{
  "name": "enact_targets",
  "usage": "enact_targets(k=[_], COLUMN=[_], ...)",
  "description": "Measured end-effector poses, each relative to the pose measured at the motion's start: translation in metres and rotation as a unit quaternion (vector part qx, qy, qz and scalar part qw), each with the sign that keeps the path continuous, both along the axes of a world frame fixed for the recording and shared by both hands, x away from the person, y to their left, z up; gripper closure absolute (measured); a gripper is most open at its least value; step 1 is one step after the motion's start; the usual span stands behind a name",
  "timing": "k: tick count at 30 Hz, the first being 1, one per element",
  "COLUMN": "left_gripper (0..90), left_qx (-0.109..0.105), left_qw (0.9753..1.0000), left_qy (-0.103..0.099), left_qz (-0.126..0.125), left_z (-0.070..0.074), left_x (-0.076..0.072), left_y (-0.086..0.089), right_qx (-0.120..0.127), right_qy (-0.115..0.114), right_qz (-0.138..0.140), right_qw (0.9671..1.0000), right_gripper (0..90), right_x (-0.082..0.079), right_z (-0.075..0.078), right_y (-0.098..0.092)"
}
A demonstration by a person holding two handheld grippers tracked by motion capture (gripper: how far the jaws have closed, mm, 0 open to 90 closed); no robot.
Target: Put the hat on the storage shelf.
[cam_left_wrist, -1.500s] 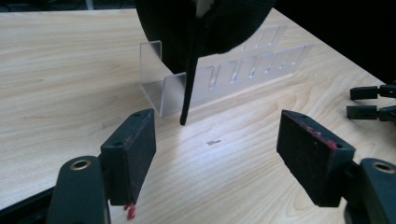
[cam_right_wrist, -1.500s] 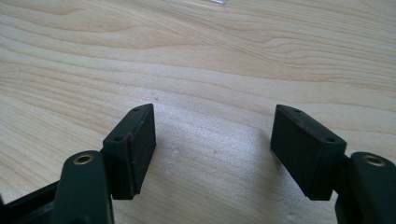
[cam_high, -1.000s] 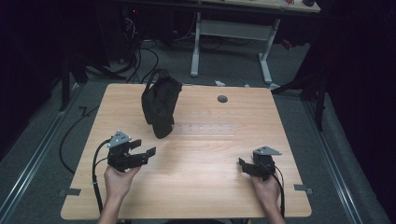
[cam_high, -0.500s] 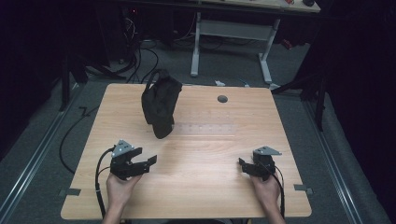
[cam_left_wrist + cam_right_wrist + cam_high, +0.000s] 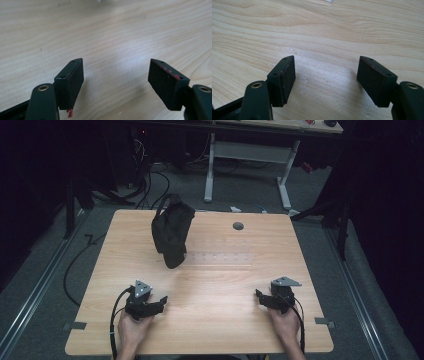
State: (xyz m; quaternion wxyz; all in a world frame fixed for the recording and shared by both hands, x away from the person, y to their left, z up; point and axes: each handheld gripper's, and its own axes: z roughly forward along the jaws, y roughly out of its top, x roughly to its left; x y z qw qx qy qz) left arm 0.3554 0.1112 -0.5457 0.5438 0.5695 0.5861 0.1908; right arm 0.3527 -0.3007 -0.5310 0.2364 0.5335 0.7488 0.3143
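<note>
Pale grained wooden table [image 5: 210,285] — slumped black fabric bag [image 5: 172,236], both grippers' [image 5: 159,302] [image 5: 262,297] flat black fingers [image 5: 70,80] wide apart, empty.

Dark rm, grey floor [image 5: 45,285], desk [image 5: 250,152]

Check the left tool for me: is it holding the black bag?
No, the left tool is open over bare table; the black bag stands apart, farther back.

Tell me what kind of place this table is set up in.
Probably a lab or workshop set up for recording. A light wooden table stands on grey carpet, cables trail across the floor behind it, and another height-adjustable desk frame stands in the dark background.
</note>
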Motion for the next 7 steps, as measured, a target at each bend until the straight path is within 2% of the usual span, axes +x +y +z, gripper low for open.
enact_targets(k=[2,7], left_gripper=[28.7,28.0], left_qx=[0.01,0.01], left_qw=[0.9999,0.9999], left_qy=[-0.002,-0.001], left_qz=[0.0,-0.001], left_z=[-0.0008,-0.0009], left_x=[-0.0007,-0.0007], left_y=[-0.0018,-0.0021], right_qx=[0.0,0.001], right_qy=[0.0,0.0], right_qz=[0.001,0.001], right_qw=[1.0,1.0], right_gripper=[31.2,31.2], right_x=[0.0,0.0001], right_z=[0.0,0.0], right_y=[0.0002,0.0004])
